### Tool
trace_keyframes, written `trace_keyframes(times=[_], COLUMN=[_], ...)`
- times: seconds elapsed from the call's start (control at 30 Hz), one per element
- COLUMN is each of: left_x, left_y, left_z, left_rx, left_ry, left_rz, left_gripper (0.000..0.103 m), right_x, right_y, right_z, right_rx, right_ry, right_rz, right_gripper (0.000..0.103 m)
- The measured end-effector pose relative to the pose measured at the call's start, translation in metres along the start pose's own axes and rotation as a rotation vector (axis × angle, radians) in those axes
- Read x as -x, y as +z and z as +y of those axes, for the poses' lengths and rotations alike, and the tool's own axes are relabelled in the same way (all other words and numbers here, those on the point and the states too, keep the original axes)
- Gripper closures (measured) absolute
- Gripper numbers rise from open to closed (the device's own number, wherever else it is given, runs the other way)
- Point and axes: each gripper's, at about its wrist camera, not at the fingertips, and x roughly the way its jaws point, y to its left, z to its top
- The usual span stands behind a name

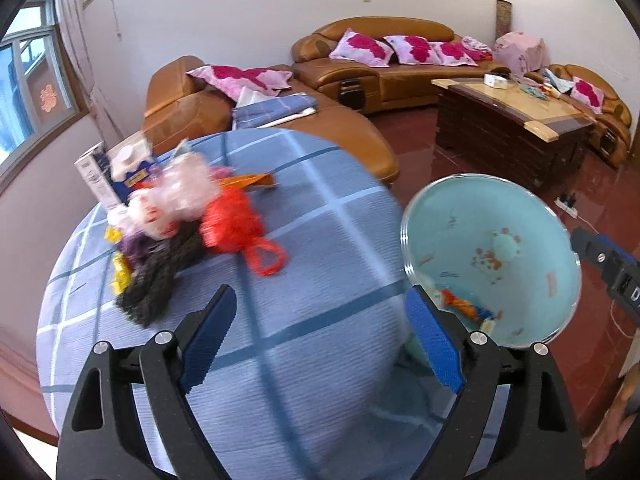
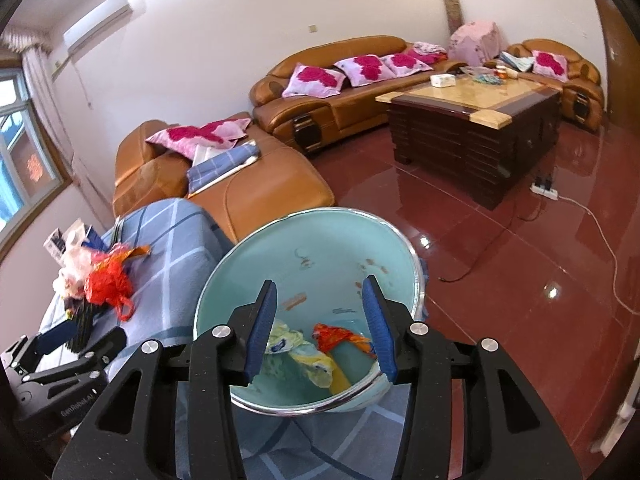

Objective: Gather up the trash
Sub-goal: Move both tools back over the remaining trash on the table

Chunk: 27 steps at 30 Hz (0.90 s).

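Observation:
A heap of trash point(image 1: 188, 216) lies on the left of the blue checked tablecloth point(image 1: 312, 208): a red net bag point(image 1: 234, 220), pink plastic and yellow wrappers. My left gripper point(image 1: 322, 320) hovers open and empty over bare cloth, short of the heap. A light blue bin point(image 1: 492, 248) stands off the table's right edge with a few wrappers point(image 2: 320, 344) at its bottom. My right gripper point(image 2: 320, 320) hangs over the bin's mouth point(image 2: 312, 240), jaws apart, with nothing pressed between the pads. The left gripper point(image 2: 86, 336) also shows low in the right wrist view.
White and blue boxes point(image 1: 100, 172) stand behind the heap. Tan leather sofas point(image 2: 340, 92) with pink cushions line the far wall. A dark coffee table point(image 2: 472, 128) sits on the red floor, with a power strip point(image 2: 544, 190) and cable beside it. A hand point(image 1: 616, 420) shows bottom right.

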Motion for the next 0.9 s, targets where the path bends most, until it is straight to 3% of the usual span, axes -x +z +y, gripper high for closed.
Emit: trace_keyframes(times=[0.47, 0.7, 0.9], left_x=[-0.010, -0.020, -0.021], left_y=[-0.003, 0.001, 0.011], left_z=[0.121, 0.147, 0.160], left_rx=[0.146, 0.145, 0.081], left_ry=[0.121, 0.138, 0.110], left_rz=[0.017, 0.014, -0.038], left_gripper=[0.018, 0.016, 0.017], right_x=[-0.023, -0.040, -0.048], right_y=[-0.005, -0.005, 0.000], right_z=[0.107, 0.152, 0.177], right_rx=[0.176, 0.224, 0.257], right_ry=[0.146, 0.206, 0.233], right_rz=[0.058, 0.103, 0.119], right_gripper=[0.058, 0.058, 0.058])
